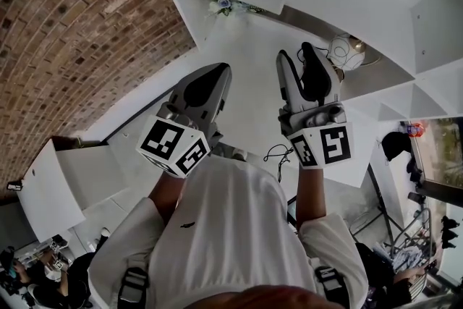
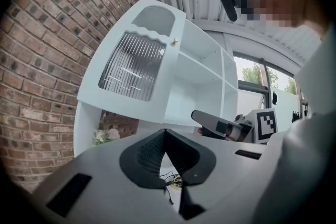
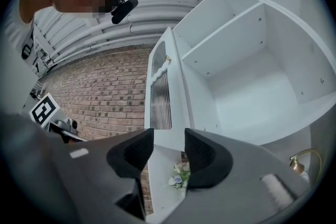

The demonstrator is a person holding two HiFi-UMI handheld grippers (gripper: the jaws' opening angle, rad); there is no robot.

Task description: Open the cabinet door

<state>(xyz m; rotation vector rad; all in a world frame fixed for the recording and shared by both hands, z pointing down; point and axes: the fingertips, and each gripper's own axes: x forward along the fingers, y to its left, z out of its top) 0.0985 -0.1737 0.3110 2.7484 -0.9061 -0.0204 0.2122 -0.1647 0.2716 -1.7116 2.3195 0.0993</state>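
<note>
Right tongs [image 3: 169,141] spread and empty, left tongs [image 2: 165,132] pressed together; cabinet door [image 2: 131,57] stands swung open, so only backing away seems left.

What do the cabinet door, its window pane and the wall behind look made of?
Cabinet door: probably painted wood or board, smooth matte white. Its pane: likely ribbed glass or clear plastic, judging by vertical ridges and glints. Wall: red brick with visible mortar joints.

Soft daylight, strong fisheye bend.
Light enters by the window [image 2: 251,75]; the white cabinet [image 3: 252,76] is bright with faint shadows; straight edges bow, and gripper-view corners go black.
</note>
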